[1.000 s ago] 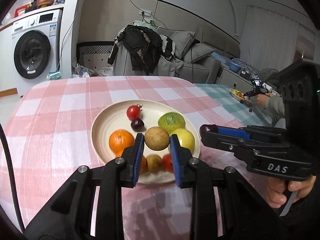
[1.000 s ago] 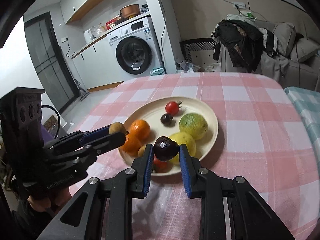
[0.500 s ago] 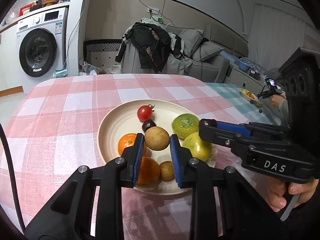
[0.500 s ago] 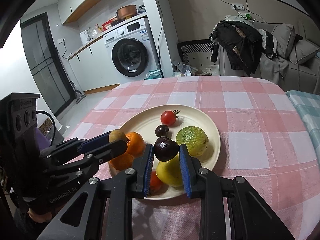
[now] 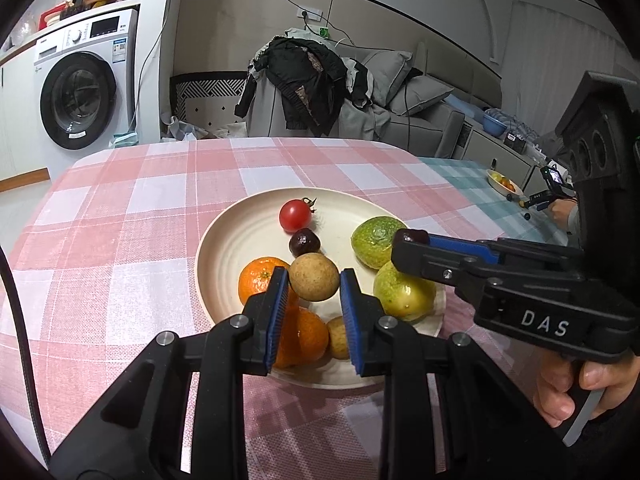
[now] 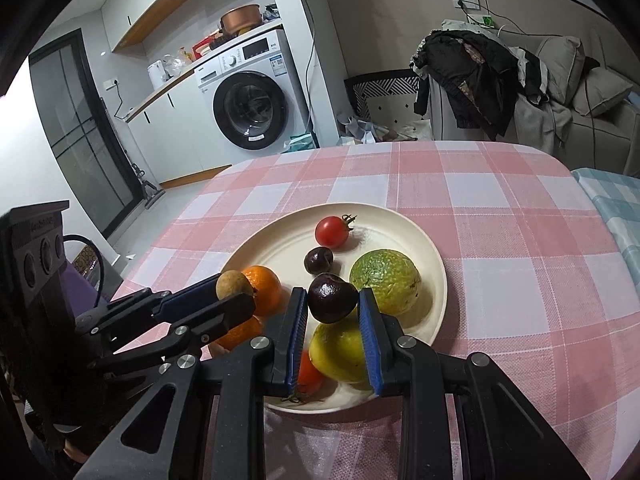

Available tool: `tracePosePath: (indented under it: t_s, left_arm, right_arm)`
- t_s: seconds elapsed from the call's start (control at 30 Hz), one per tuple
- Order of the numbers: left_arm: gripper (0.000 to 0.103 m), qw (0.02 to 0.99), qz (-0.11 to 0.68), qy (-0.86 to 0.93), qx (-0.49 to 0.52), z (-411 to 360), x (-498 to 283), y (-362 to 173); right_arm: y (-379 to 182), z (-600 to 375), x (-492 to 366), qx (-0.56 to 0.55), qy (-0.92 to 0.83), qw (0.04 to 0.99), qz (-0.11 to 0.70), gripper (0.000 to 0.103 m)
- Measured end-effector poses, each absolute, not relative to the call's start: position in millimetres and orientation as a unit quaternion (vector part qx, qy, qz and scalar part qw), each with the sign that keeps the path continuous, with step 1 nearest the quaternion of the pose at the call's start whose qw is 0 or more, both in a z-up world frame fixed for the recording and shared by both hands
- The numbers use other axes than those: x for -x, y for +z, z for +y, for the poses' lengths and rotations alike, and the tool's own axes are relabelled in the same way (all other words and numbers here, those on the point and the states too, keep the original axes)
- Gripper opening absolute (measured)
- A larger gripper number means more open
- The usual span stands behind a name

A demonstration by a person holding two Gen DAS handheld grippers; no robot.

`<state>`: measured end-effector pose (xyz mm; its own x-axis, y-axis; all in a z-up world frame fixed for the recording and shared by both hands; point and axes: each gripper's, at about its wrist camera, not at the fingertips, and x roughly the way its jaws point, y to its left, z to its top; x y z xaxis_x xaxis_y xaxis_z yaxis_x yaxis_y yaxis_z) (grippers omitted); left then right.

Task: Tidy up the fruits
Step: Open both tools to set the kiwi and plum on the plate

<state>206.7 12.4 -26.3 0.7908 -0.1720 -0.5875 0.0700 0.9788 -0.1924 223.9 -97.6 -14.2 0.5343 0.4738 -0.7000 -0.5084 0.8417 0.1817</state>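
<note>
Jaws clamp a longan (image 5: 314, 277) left, a dark plum (image 6: 333, 298) right; I fear both roll off the crowded plate (image 6: 280, 248).

washing machine (image 6: 250, 110), copper pot (image 6: 241, 19), jacket-draped sofa (image 6: 560, 92), checked tablecloth (image 6: 520, 208).

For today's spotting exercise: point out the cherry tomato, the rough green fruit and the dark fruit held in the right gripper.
cherry tomato (image 6: 331, 232), right wrist view, middle of its red skin.
rough green fruit (image 6: 385, 281), right wrist view, its bumpy top.
dark fruit (image 6: 332, 298), right wrist view, its glossy front.
</note>
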Motion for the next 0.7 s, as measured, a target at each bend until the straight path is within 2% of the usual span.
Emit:
tracePosePath:
  t_s: [0.3,0.4,0.43,0.53,0.57,0.6,0.63,0.7]
  left_arm:
    - [0.024,0.941,0.321,-0.061,0.083,12,-209,-28]
    - [0.025,0.942,0.319,-0.059,0.081,12,-208,-28]
    - [0.026,0.943,0.318,-0.056,0.078,12,-206,-28]
    - [0.038,0.946,0.310,-0.050,0.078,12,-199,-25]
    - [0.045,0.947,0.308,-0.049,0.078,12,-196,-23]
    - [0.055,0.948,0.305,-0.046,0.076,12,-192,-21]
    - [0.062,0.949,0.302,-0.042,0.074,12,-187,-20]
    - [0.084,0.953,0.294,-0.035,0.069,13,-177,-17]
  right_arm:
    - [-11,-98,-218,0.030,0.266,0.884,0.382,0.028]
    - [-7,-103,-210,0.042,0.266,0.887,0.376,0.039]
    - [-5,-104,-207,0.048,0.267,0.887,0.373,0.049]
    - [-1,-115,-196,0.054,0.266,0.894,0.357,0.070]
    - [0,-120,-193,0.052,0.264,0.896,0.354,0.078]
    - [1,-126,-192,0.048,0.263,0.897,0.351,0.082]
    - [2,-131,-190,0.042,0.261,0.898,0.350,0.088]
    - [2,-143,-188,0.030,0.257,0.901,0.348,0.092]
